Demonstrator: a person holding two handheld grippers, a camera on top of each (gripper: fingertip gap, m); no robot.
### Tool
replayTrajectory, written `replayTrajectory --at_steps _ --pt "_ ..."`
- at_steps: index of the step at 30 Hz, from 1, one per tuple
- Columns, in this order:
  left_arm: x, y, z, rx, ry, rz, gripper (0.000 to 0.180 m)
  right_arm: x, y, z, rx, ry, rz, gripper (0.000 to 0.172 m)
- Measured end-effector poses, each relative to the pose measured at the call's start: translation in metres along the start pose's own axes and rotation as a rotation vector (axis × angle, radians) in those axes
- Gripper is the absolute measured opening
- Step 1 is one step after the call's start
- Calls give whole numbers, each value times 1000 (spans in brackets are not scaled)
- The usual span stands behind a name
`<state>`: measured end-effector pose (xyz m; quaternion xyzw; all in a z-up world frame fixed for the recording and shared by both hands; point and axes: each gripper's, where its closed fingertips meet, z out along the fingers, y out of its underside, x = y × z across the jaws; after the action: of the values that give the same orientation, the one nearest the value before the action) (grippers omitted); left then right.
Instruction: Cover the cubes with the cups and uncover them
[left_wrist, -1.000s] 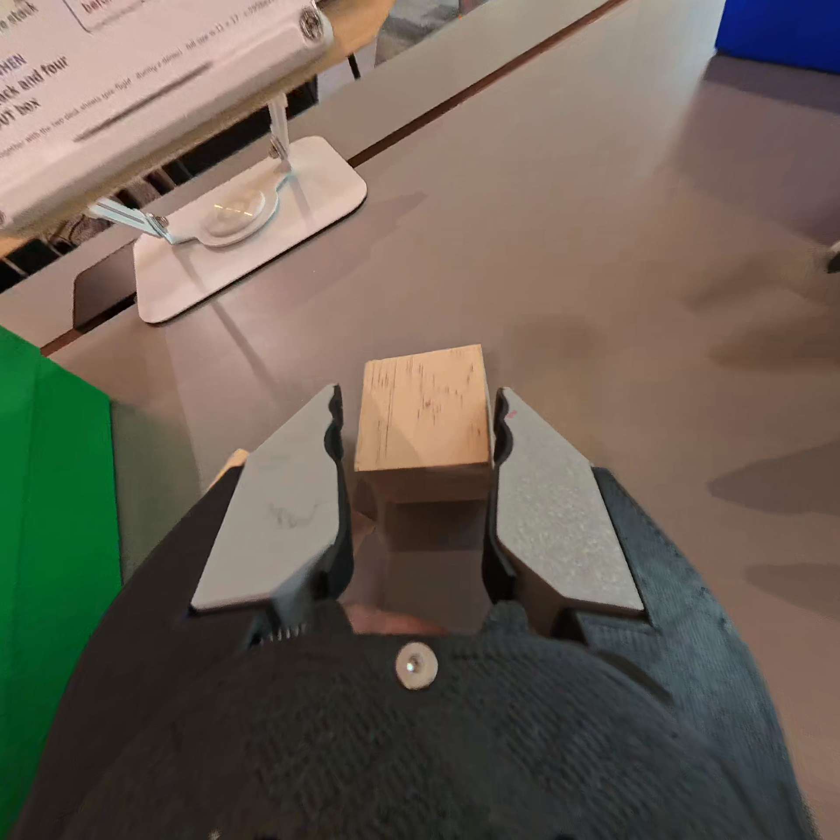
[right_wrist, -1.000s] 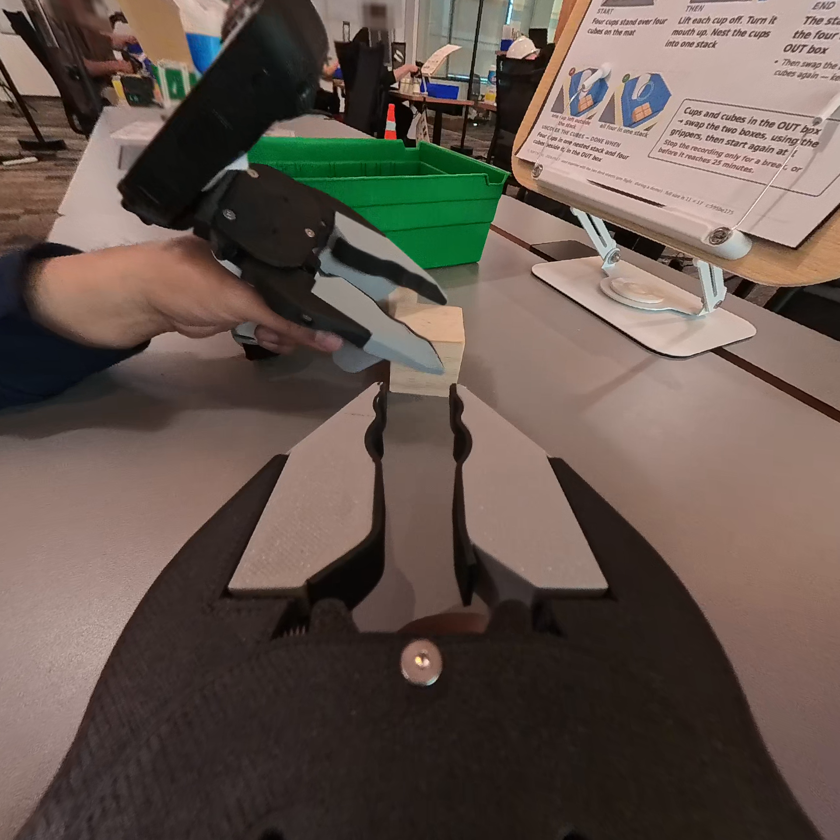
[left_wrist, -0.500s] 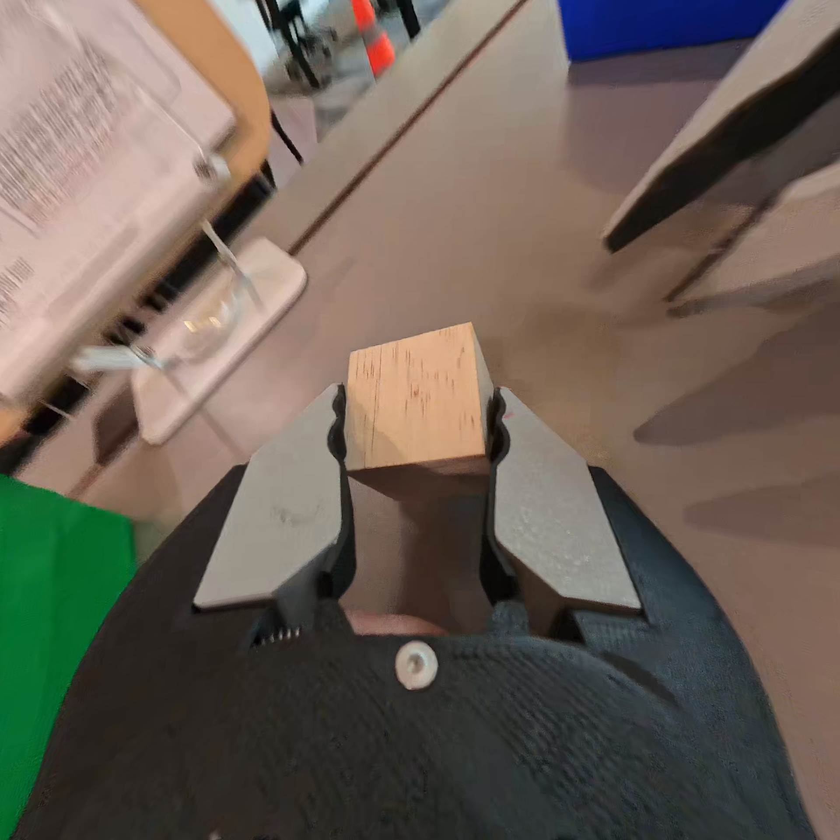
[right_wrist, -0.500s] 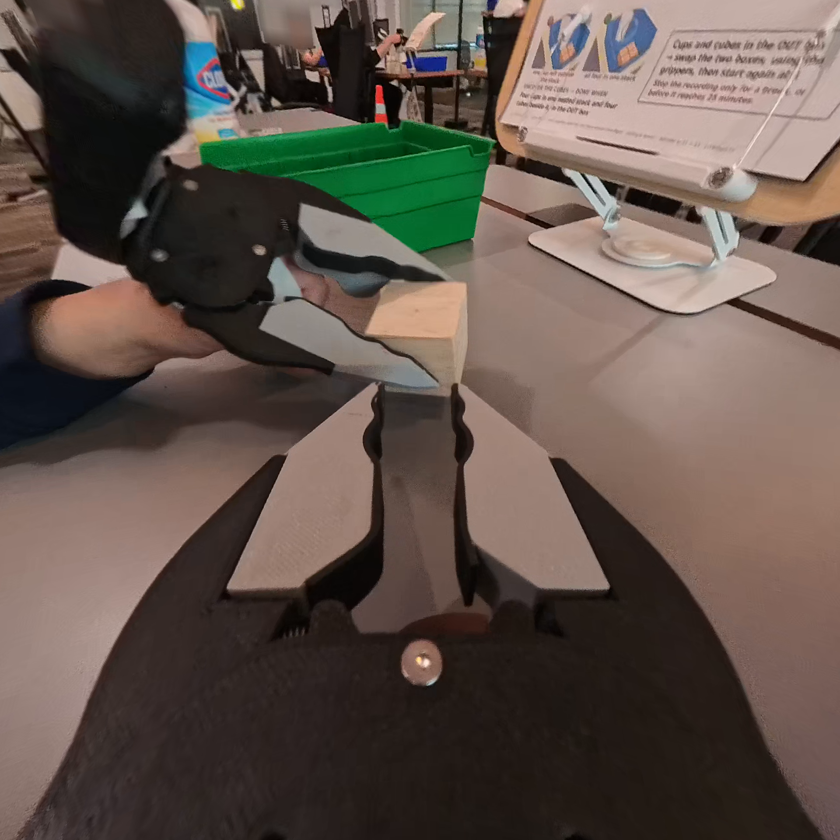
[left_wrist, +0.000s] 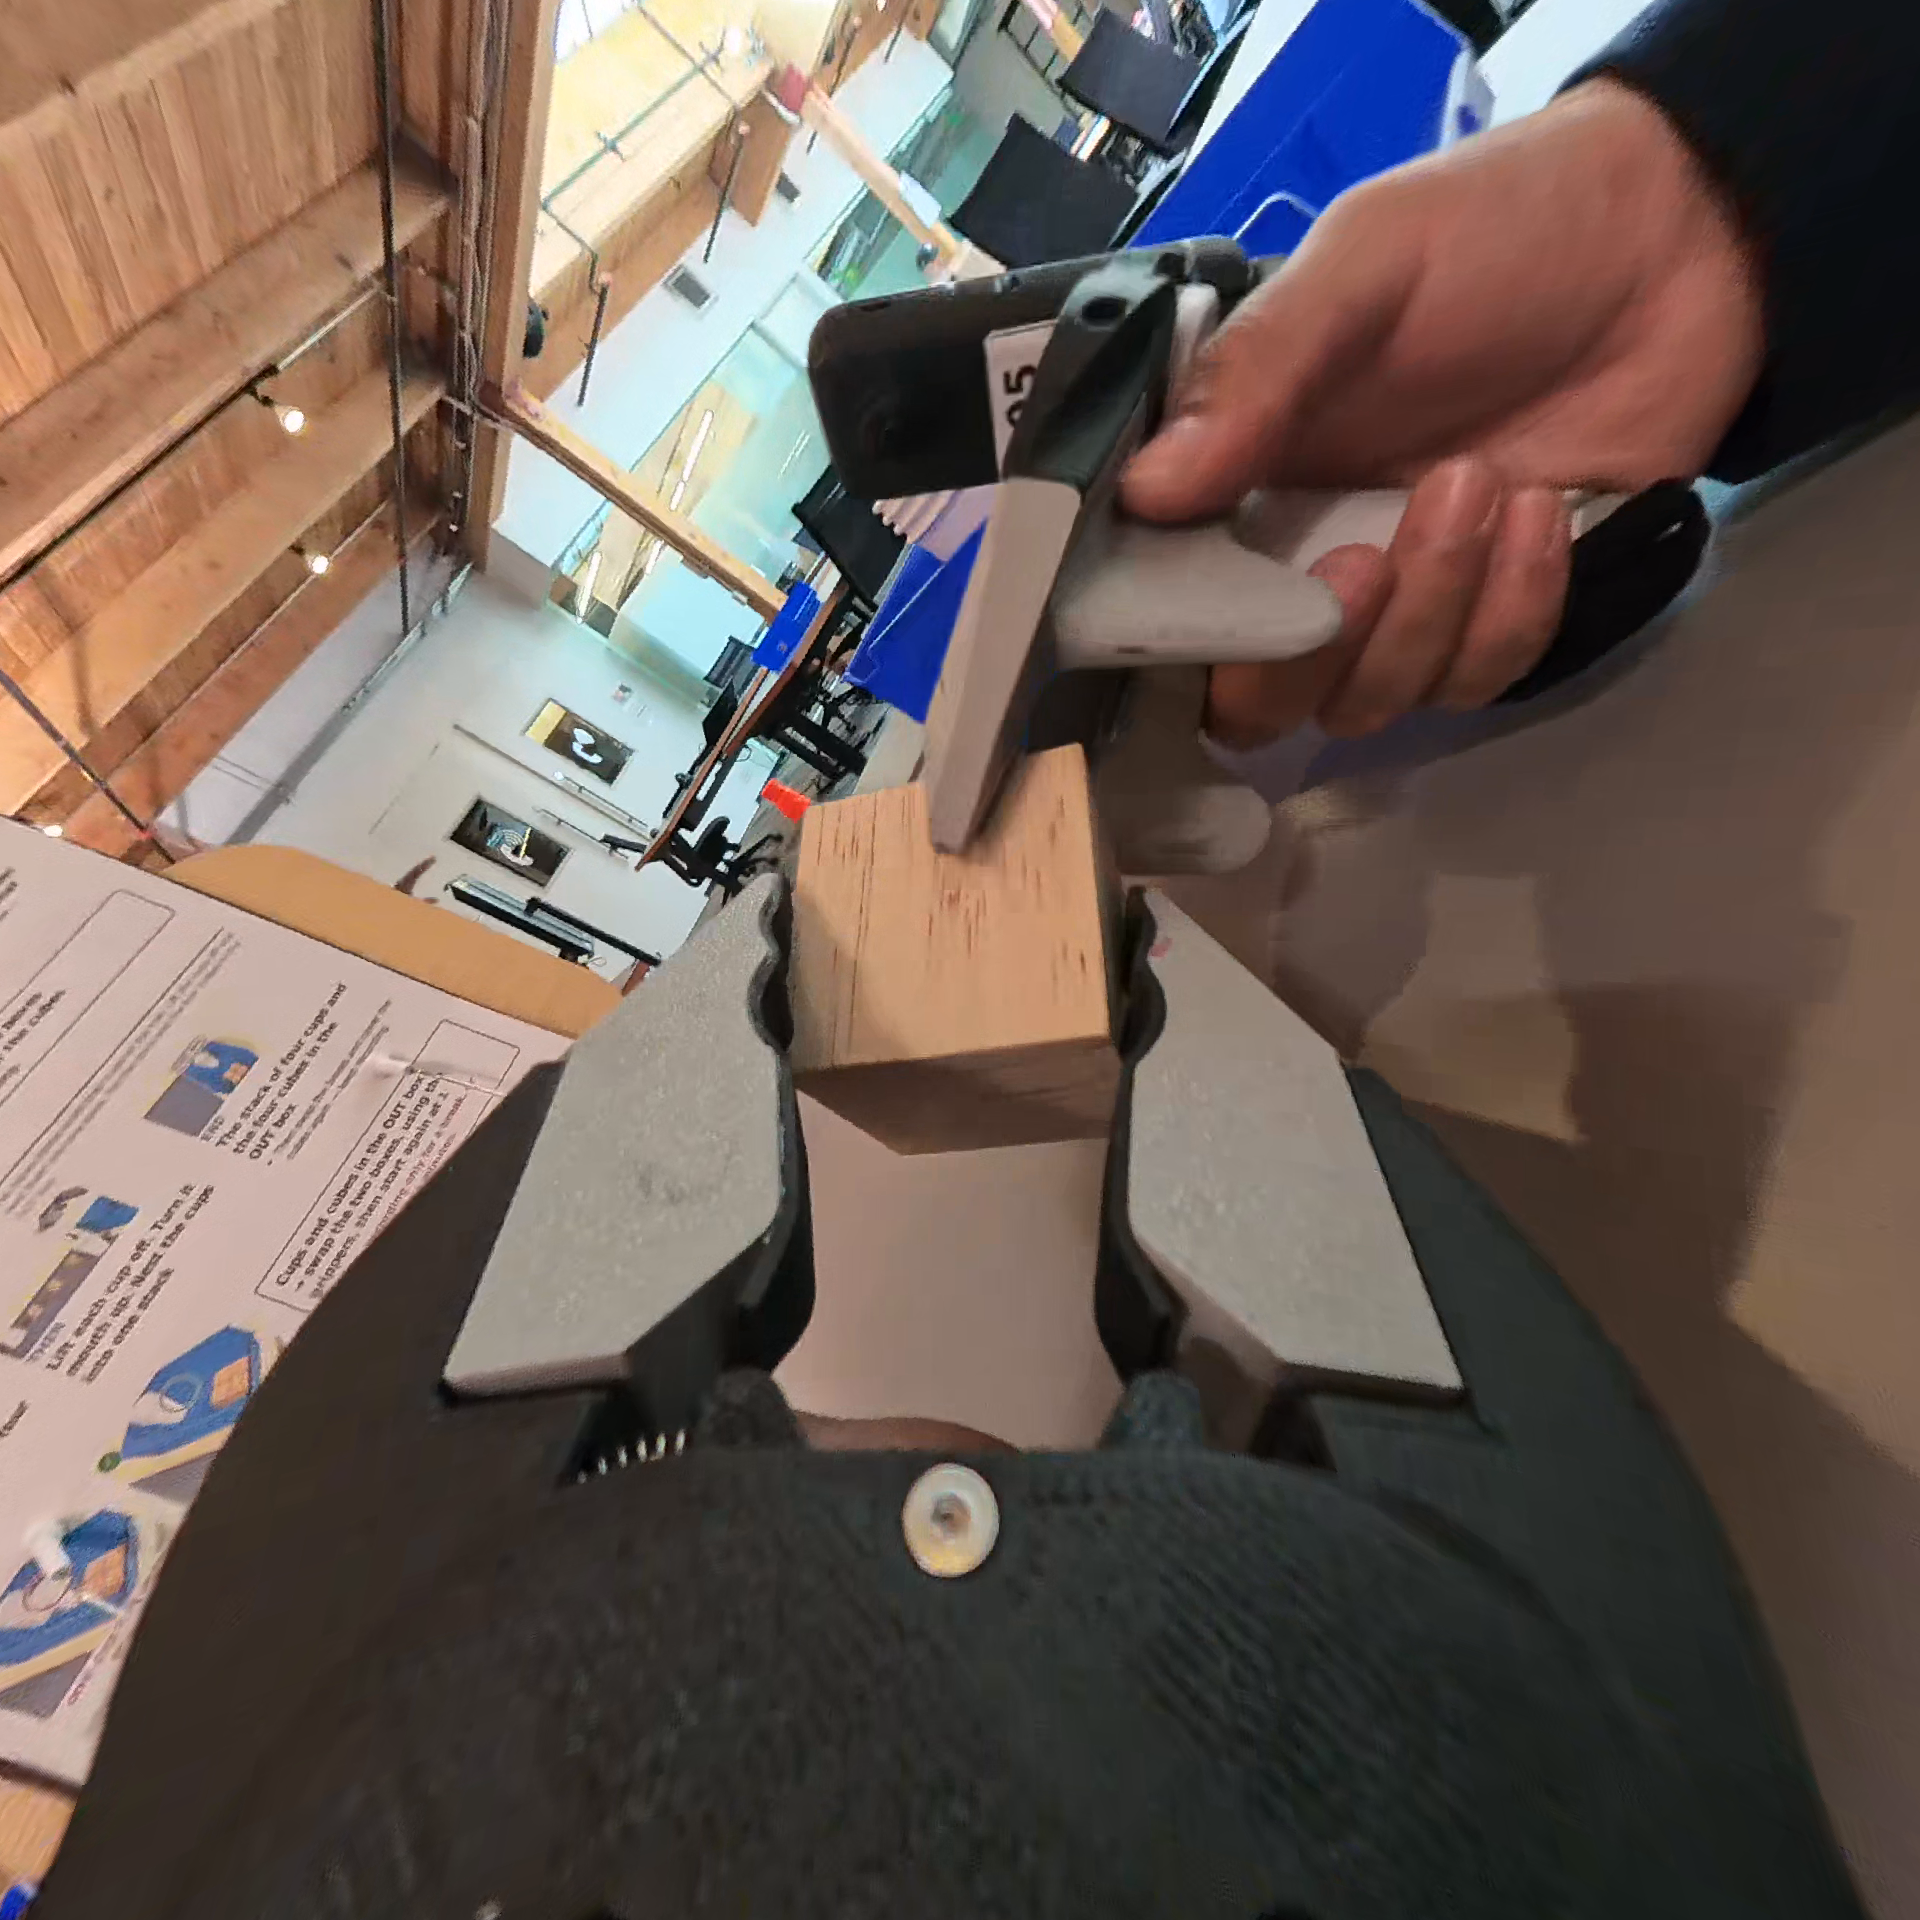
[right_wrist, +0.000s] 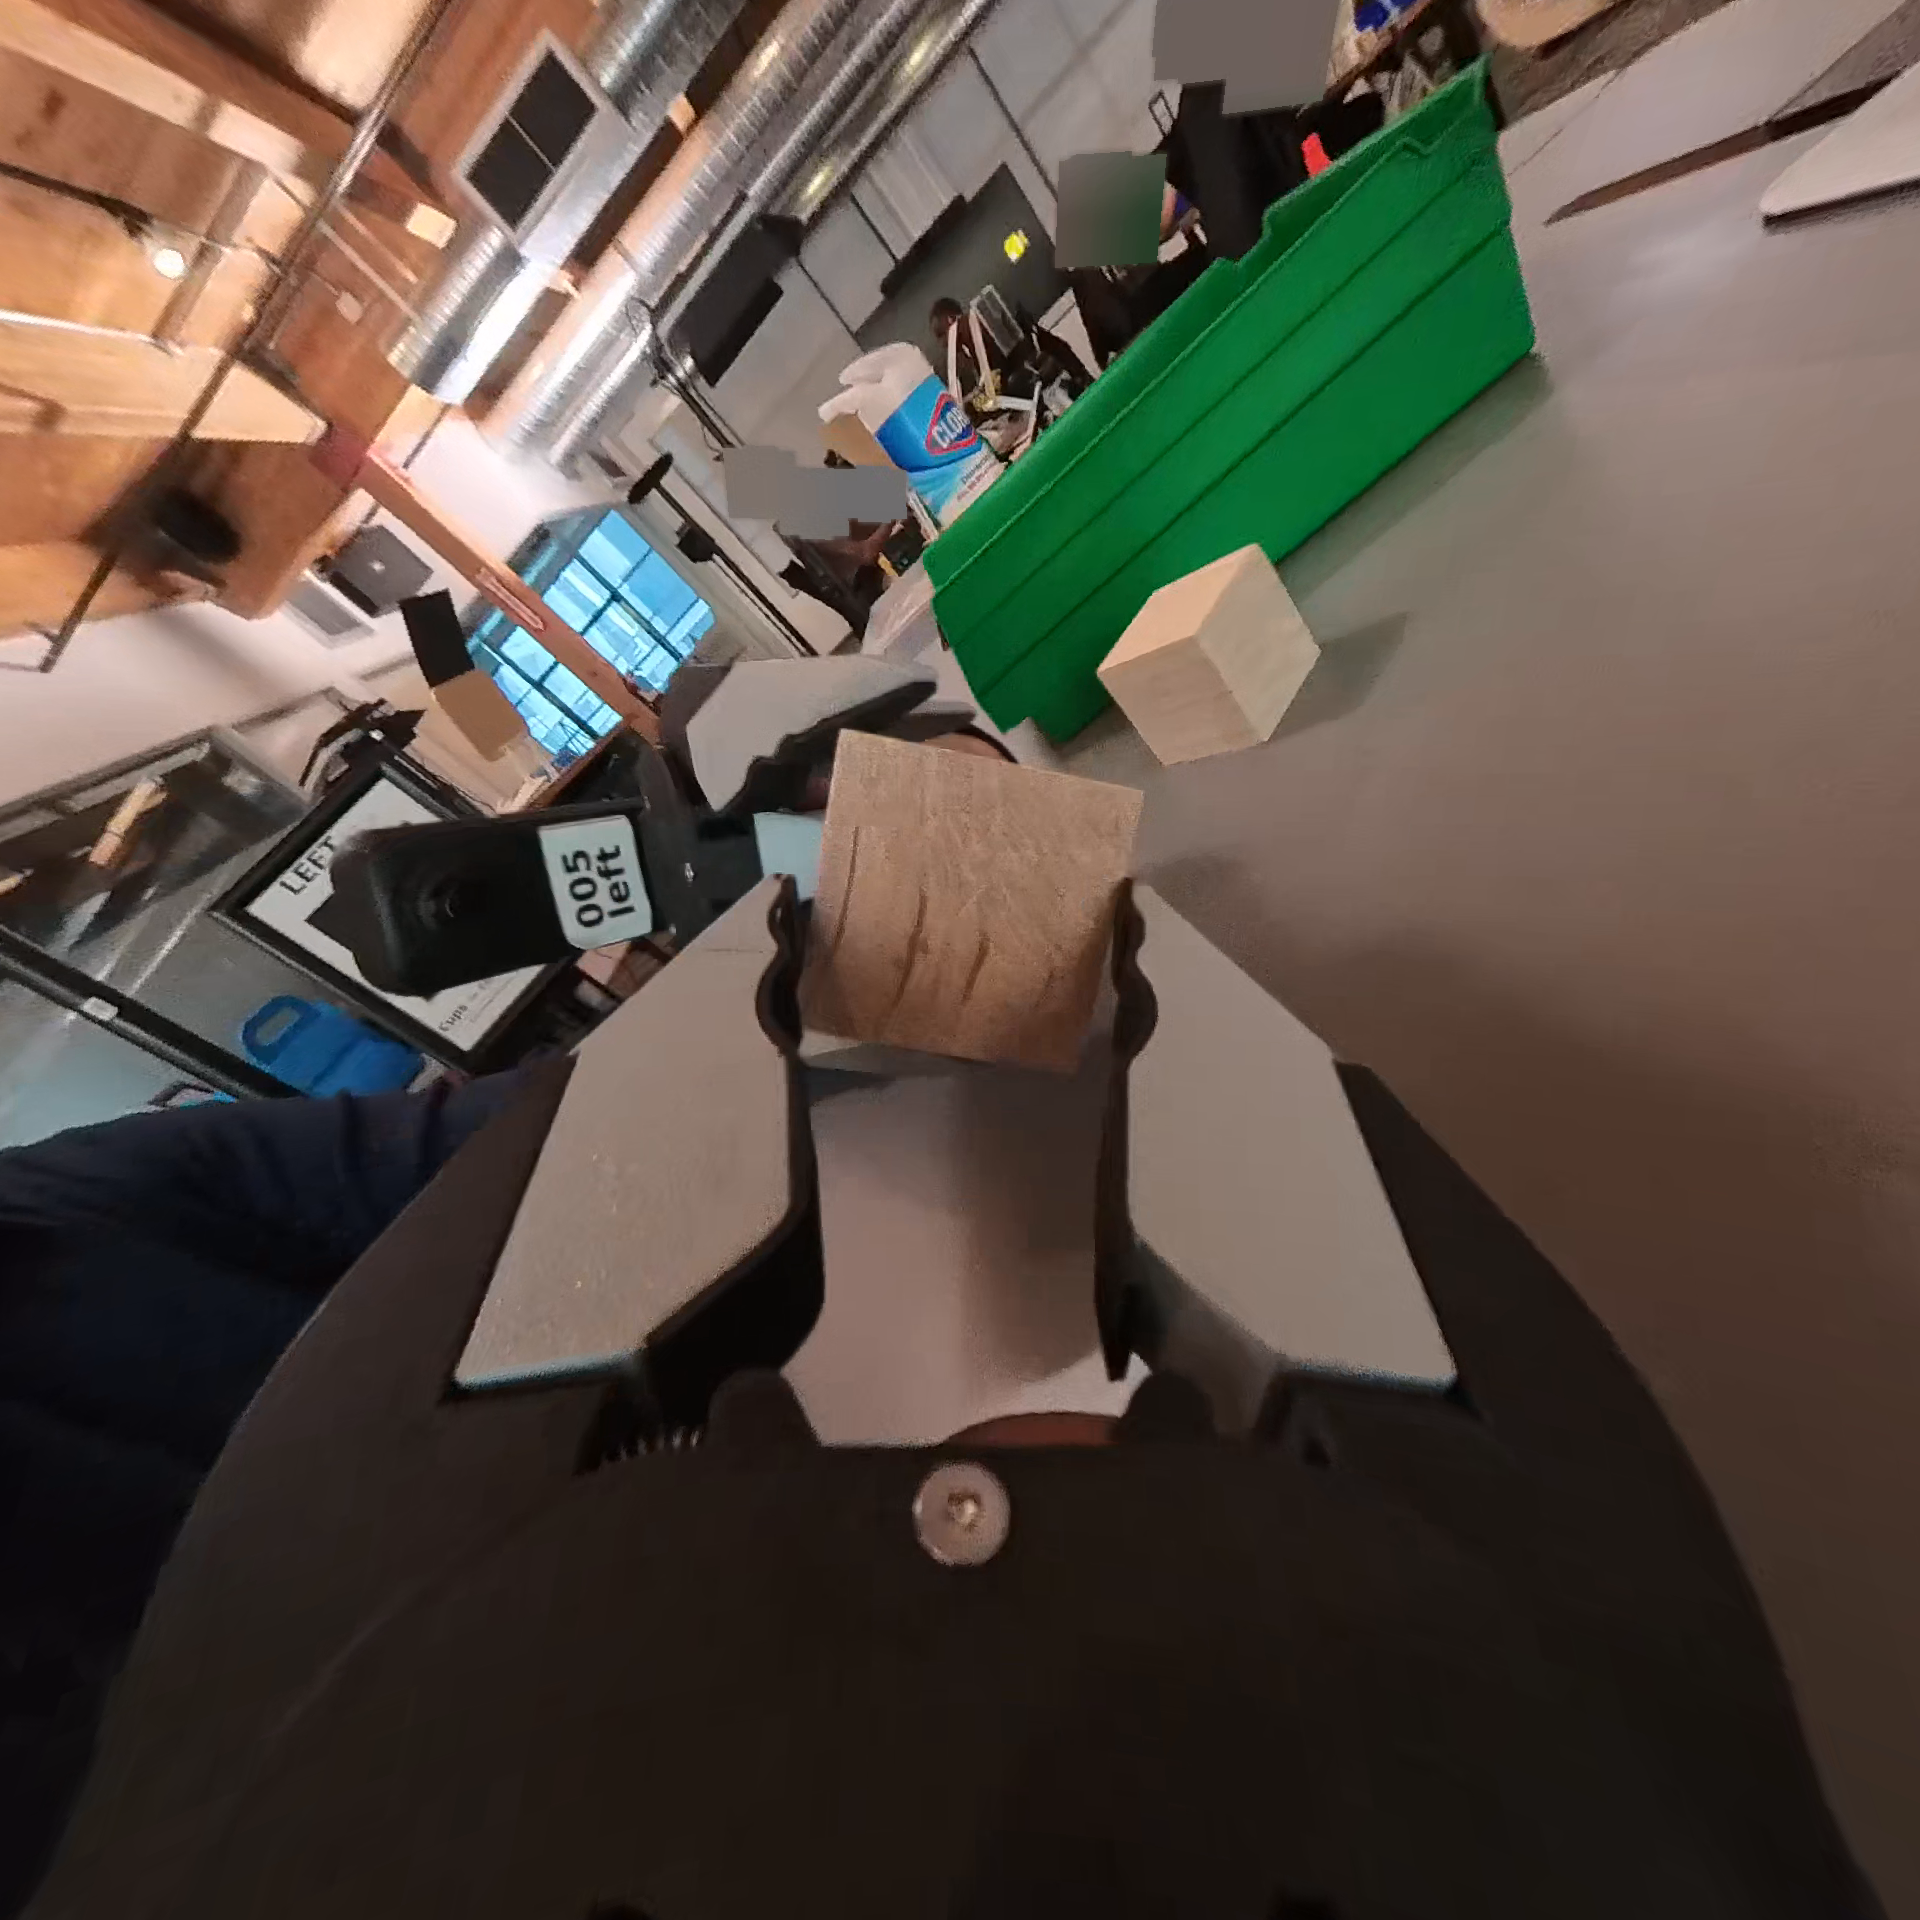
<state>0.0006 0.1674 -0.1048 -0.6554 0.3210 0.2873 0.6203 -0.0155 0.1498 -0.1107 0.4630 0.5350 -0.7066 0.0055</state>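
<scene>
Holding one square pale wooden cube (left_wrist: 966, 935) aloft between my left tool (left_wrist: 951, 961) and right tool (right_wrist: 951, 966), both clamped flat on opposite faces above the grey bench (right_wrist: 1558, 727), I judge it light, rigid, splinter-free and smooth.

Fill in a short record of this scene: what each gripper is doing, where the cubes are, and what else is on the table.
left gripper: fingers pressed on both sides of a wooden cube, raised above the table
right gripper: fingers on either side of the same wooden cube; firm contact unclear
second cube: pale wood, resting on the grey table beside the green bin
cups: none in view
</scene>
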Motion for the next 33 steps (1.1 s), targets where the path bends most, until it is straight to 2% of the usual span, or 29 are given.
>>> replayTrajectory --at_steps 7,11,13,14,16,19,22,25,29,31,33 --pt "2 10 4 -27 -48 -18 61 12 -1 -2 -21 151 -158 56" --pt "-3 14 2 -13 -50 -90 57 31 -13 -14 24 323 -254 56" --pt "-7 17 1 -28 -62 -107 45 35 -20 -21 50 408 -336 56" --pt "-12 19 1 -39 -91 -104 23 35 -24 -24 58 454 -387 56" --pt "-25 26 0 -81 -166 -91 0 36 -31 -29 58 557 -508 56" --pt "-39 38 -2 -136 -220 -150 0 29 -35 -31 78 631 -631 56" --pt "-54 52 -7 -188 -297 -184 0 24 -44 -39 146 671 -668 56" --pt "-59 67 -9 -251 -321 -208 0 5 -61 -57 257 734 -750 56" --pt "-61 79 -10 -316 -344 -178 0 -56 -72 -79 397 729 -849 55" --pt "-62 78 -10 -312 -343 -171 0 -75 -74 -99 374 788 -891 56" --pt "-62 73 -10 -299 -341 -163 0 -79 -84 -135 333 909 -879 55"
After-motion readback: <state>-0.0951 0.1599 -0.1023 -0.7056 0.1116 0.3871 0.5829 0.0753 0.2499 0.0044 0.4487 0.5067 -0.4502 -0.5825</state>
